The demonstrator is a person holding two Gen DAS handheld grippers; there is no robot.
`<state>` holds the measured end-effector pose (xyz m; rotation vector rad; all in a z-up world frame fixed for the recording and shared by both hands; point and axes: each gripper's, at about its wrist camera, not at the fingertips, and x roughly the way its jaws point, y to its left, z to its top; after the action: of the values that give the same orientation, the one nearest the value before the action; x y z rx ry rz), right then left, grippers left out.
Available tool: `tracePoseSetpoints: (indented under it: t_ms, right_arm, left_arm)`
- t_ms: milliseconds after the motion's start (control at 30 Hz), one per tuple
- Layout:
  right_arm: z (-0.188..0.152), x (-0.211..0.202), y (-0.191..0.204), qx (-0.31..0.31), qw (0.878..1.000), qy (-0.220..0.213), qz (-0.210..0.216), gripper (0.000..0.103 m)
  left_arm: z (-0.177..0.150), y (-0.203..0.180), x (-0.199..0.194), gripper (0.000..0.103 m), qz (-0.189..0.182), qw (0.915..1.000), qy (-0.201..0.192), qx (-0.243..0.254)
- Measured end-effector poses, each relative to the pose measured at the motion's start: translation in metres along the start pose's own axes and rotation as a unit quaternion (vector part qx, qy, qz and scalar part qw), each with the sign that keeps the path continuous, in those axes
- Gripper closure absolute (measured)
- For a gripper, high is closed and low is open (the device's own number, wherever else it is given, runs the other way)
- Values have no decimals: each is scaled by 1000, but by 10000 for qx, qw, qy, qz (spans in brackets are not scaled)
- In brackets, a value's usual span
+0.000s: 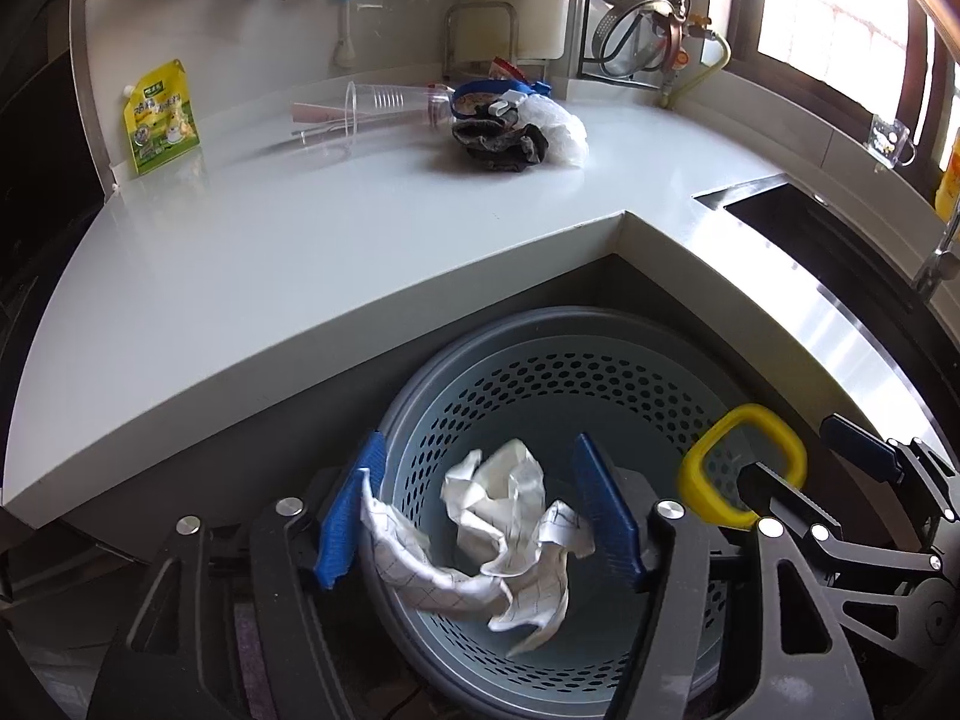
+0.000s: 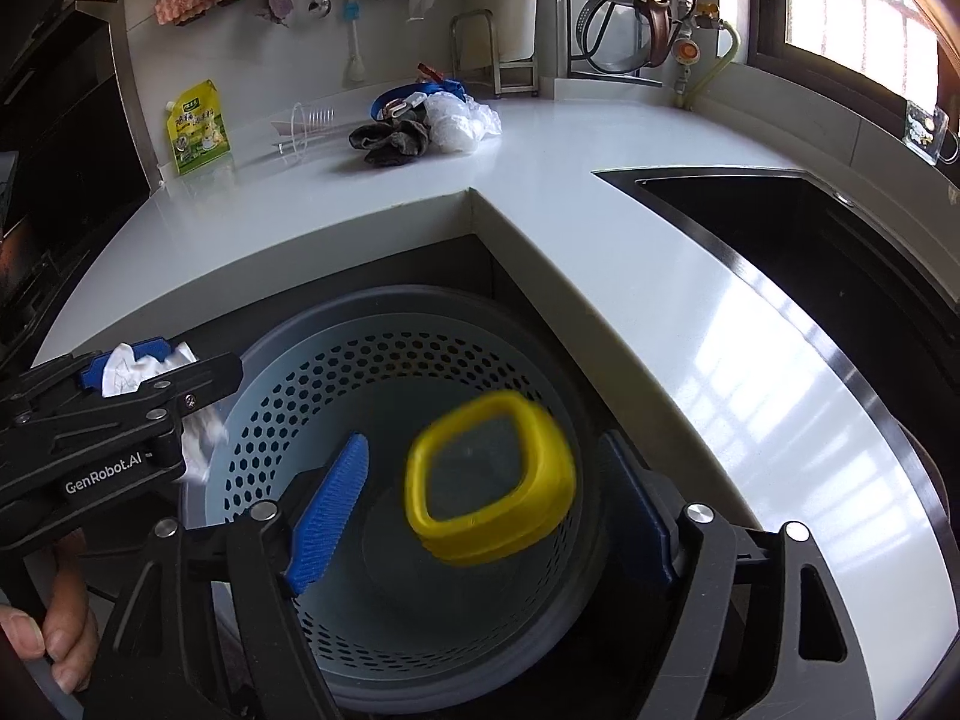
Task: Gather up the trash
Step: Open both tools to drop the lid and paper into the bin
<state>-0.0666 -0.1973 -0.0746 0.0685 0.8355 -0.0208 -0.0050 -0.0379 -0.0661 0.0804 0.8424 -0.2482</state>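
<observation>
Both hand-held grippers are open over the blue perforated plastic bin (image 2: 420, 396): left hand-held gripper (image 1: 480, 510) dropping crumpled white paper (image 1: 510, 516), right hand-held gripper (image 2: 480, 492) releasing a yellow plastic ring-shaped lid (image 2: 489, 483). Paper's snagging the left pad, so it might cling and miss. More junk's waiting on the white counter (image 1: 360, 228).

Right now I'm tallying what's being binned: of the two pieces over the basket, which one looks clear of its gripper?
The yellow ring: it hangs blurred between the right gripper's spread pads, touching neither. The crumpled paper still drapes against a left pad.
</observation>
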Motion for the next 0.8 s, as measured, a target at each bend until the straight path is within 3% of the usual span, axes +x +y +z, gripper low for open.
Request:
tracePoseSetpoints:
  t_ms: [800]
  right_arm:
    - [3,-2,-9,220,9997,-49,4,25]
  left_arm:
    - [-2,1,-4,38,29,10000,-32,42]
